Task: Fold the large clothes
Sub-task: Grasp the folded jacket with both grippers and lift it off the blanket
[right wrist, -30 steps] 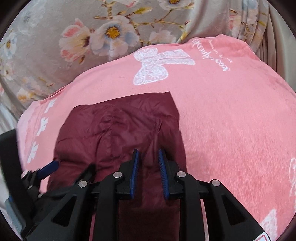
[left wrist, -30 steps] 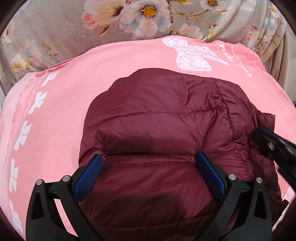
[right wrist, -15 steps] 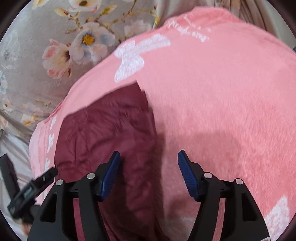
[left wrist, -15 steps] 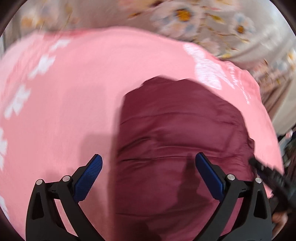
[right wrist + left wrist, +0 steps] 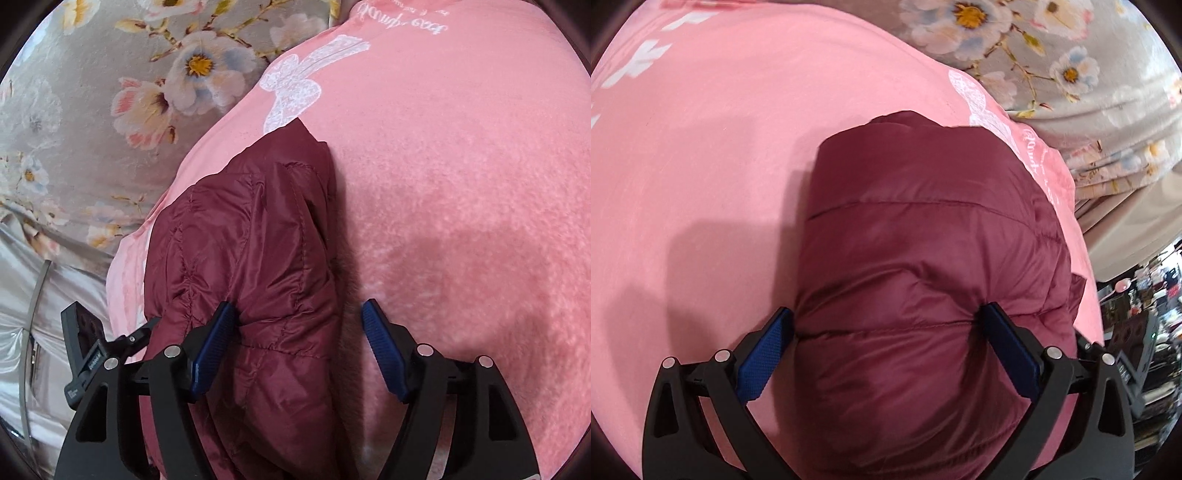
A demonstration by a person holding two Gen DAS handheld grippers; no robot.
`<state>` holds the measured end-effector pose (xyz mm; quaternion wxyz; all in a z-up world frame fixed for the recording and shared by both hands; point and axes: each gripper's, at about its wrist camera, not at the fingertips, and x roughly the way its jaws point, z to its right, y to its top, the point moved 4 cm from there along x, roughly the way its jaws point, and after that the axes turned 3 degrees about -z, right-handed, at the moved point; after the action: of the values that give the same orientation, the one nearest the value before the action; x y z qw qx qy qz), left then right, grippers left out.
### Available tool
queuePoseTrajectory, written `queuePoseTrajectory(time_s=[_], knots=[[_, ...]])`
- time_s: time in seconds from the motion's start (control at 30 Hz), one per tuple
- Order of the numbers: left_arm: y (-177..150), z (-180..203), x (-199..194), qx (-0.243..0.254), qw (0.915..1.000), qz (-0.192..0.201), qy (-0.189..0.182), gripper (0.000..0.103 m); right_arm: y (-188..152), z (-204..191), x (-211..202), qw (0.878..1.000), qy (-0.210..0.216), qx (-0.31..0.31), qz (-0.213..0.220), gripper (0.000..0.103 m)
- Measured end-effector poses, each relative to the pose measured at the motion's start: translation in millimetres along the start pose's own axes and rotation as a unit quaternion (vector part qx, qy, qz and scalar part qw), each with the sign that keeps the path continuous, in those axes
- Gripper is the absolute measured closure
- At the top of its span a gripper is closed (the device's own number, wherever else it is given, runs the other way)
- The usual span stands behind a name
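While both tongs gape, left tongs [image 5: 886,325] straddling folded maroon jacket [image 5: 923,277], right tongs [image 5: 295,321] empty, just opened.

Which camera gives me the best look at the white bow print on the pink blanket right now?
The right wrist view: the white bow print shows whole and unobstructed, beyond the maroon jacket. In the left wrist view the jacket hides much of it; only part of the print shows.

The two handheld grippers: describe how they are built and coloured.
The left gripper and right gripper match: black plastic frames with triangular cut-outs, silver round pins at the joints, and two fingers faced with textured blue pads. No cables or sleeves show.
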<state>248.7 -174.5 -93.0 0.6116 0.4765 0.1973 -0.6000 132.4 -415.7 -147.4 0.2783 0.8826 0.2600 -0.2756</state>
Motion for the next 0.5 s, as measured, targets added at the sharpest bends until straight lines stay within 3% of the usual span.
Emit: queuePoseTrajectory(time_s=[0.03, 0.13, 0.23, 0.3, 0.5], knots=[[0.5, 3.7, 0.8, 0.008, 1.0, 0.002, 0.0, 0.005, 1.7, 0.3, 5.7, 1.0, 0.019, 0.011, -0.009, 0.05], [2.7, 13.1, -1.5, 0.013, 0.9998, 0.01, 0.009, 0.017, 4.3, 4.5, 12.2, 0.997, 0.053, 0.051, -0.015, 0.07], [1.9, 23.0, -17.2, 0.033, 0.999, 0.02, 0.023, 0.035, 1.6, -10.3, -1.1, 0.998, 0.046, 0.03, 0.003, 0.083], [1.5, 33.5, -35.3, 0.056, 0.9978, 0.028, 0.023, 0.05, -1.1, -25.1, -18.4, 0.999, 0.045, 0.009, 0.017, 0.085], [-6.7, 85.8, -113.1, 0.13, 0.9875, 0.087, 0.017, 0.056, -13.9, -82.6, -99.5, 0.991, 0.054, -0.075, 0.094, 0.086]])
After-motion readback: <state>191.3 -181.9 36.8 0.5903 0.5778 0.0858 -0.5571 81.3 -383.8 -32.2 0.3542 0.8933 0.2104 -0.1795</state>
